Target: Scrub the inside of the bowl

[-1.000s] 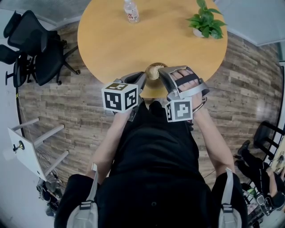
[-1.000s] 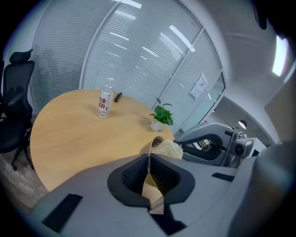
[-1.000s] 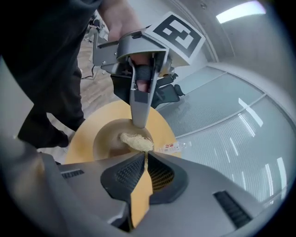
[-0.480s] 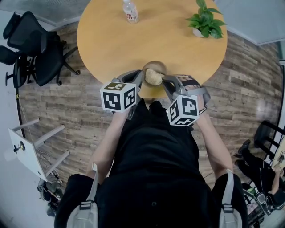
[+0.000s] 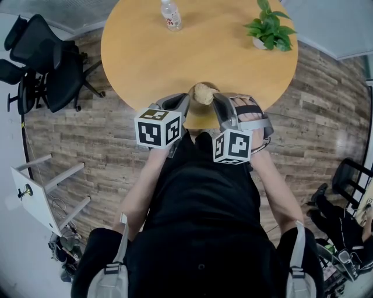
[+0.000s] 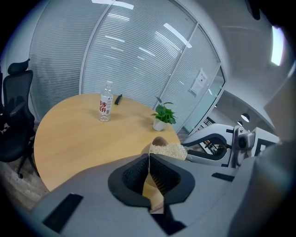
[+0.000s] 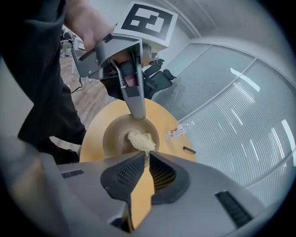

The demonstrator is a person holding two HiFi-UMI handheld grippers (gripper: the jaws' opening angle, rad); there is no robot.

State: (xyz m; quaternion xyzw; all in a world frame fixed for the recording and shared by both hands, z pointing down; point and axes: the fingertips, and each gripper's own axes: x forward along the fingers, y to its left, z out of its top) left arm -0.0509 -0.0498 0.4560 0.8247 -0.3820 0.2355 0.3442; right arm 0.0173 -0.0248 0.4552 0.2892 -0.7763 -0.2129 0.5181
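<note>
A tan wooden bowl (image 5: 194, 89) sits at the near edge of the round wooden table (image 5: 145, 52). My left gripper (image 5: 186, 101) is shut on the bowl's rim (image 6: 157, 140), whose thin wall runs between its pads. My right gripper (image 5: 215, 102) is shut on a pale fibrous scrubber (image 5: 203, 93). The scrubber (image 7: 141, 140) rests inside the bowl (image 7: 114, 135), against its inner wall. In the right gripper view my left gripper (image 7: 137, 111) comes down on the bowl's far rim. In the left gripper view the scrubber (image 6: 169, 150) lies just beyond my left gripper (image 6: 149, 158).
A water bottle (image 5: 171, 14) and a potted plant (image 5: 268, 28) stand at the table's far side, with a small dark object (image 6: 118, 98) near the bottle. Black office chairs (image 5: 41, 64) stand to the left. Glass walls with blinds lie behind the table.
My right gripper has rolled back and forth, its marker cube turning. The scrubber slid toward me in the bowl, then back away. My left gripper kept its hold on the rim.
</note>
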